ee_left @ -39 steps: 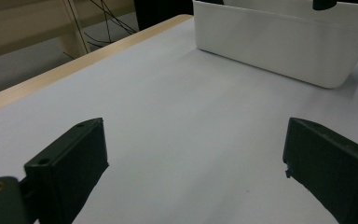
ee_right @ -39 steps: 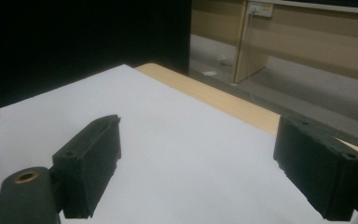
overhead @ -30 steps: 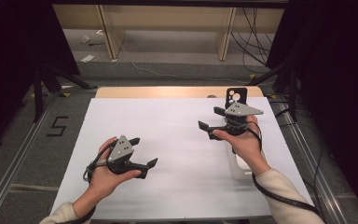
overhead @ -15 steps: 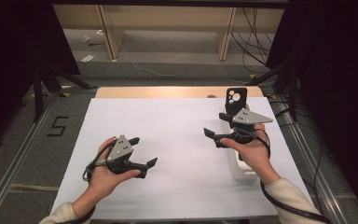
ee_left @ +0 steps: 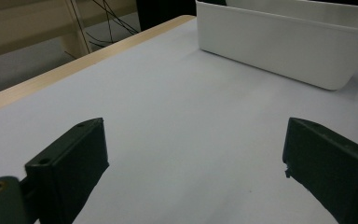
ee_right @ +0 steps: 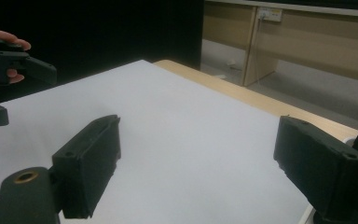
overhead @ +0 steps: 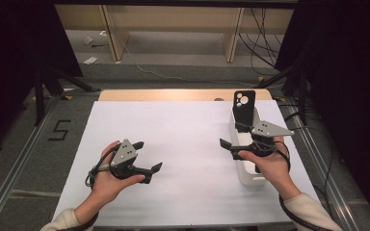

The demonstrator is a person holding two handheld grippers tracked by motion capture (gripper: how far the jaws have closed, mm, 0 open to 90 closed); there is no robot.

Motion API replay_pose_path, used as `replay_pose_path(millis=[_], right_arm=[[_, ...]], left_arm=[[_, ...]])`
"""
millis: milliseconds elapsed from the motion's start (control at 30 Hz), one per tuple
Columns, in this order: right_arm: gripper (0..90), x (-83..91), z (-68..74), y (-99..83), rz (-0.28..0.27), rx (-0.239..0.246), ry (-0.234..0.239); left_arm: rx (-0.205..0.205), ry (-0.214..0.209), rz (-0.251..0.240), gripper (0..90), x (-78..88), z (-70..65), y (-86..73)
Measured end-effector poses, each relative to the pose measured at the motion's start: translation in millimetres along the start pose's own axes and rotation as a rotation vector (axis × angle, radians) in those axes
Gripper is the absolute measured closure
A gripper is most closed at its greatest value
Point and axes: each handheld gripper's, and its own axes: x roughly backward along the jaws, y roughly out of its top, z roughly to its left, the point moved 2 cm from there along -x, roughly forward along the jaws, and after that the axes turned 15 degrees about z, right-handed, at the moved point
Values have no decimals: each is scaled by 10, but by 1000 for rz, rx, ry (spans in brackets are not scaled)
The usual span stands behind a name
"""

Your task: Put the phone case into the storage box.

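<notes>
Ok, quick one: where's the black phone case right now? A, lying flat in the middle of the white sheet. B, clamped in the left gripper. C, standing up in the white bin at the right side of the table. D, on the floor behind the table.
C: the black phone case stands upright at the far end of the white bin, just beyond the right gripper, whose jaws are open and empty.

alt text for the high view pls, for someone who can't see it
A person holds black tongs in each hand over a white table: the left tongs open and empty at lower left, the right tongs open and empty above a white bin at the right. A black phone case stands upright in the bin's far end.
</notes>
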Motion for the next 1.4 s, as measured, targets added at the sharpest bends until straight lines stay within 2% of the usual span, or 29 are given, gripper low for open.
replay_pose_path(millis=[400,1067,1400], right_arm=[[160,87,16,-107,-7,2,5],[158,209,35,-148,-32,29,-24],[157,251,27,-192,-36,24,-31]], left_arm=[[0,2,0,61,2,4,-1],[1,3,-1,61,3,7,-1],[0,4,0,61,2,7,-1]])
